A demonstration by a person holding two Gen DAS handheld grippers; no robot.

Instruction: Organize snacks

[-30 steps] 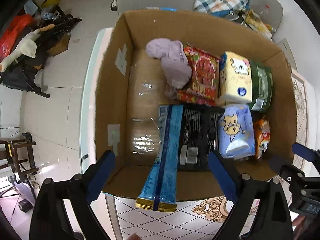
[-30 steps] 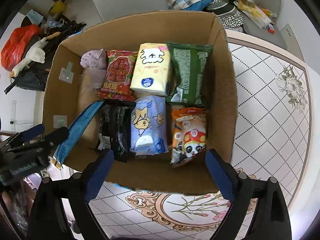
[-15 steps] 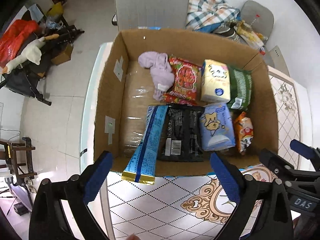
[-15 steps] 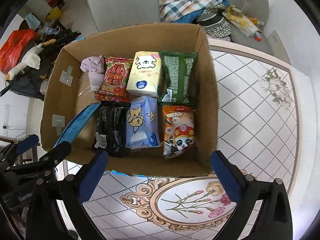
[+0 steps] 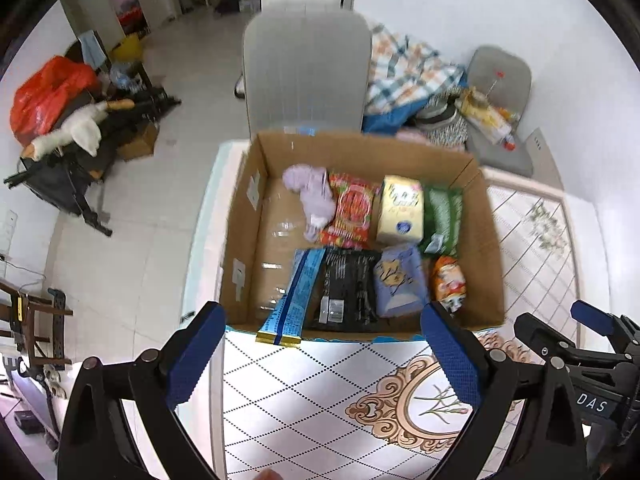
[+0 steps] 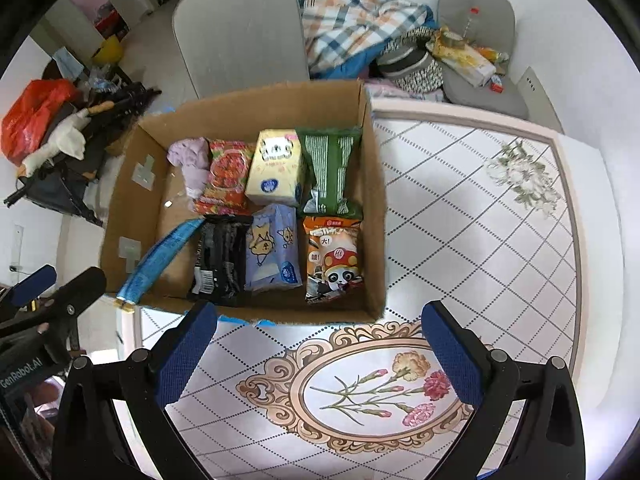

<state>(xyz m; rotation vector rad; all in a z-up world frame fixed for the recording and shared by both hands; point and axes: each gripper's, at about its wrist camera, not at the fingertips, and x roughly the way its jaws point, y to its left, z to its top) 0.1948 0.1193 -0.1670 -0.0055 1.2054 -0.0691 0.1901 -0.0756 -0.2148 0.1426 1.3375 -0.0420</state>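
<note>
An open cardboard box [image 5: 244, 240] [image 6: 374, 200] stands on the patterned table and holds several snack packs. In its far row lie a red pack [image 6: 226, 172], a yellow pack [image 6: 276, 168] and a green pack [image 6: 330, 172]. In the near row are a black pack [image 6: 220, 260], a pale blue pack [image 6: 274, 254] and an orange panda pack [image 6: 334, 256]. A long blue pack [image 5: 294, 294] [image 6: 160, 254] leans out over the near rim. My left gripper [image 5: 322, 356] and right gripper [image 6: 318, 354] hang open above the table, nearer than the box, with nothing between their fingers.
A lilac cloth [image 5: 314, 196] lies in the box's far left corner. A grey chair [image 5: 306, 72] stands behind the box, with a plaid blanket [image 6: 356, 20] and clutter on seats beside it. Bags and gear [image 5: 72, 120] crowd the floor at left. The table edge [image 5: 204, 216] runs beside the box.
Both grippers have risen and drawn back from the box, which now looks smaller and farther. The packs in the box have not moved.
</note>
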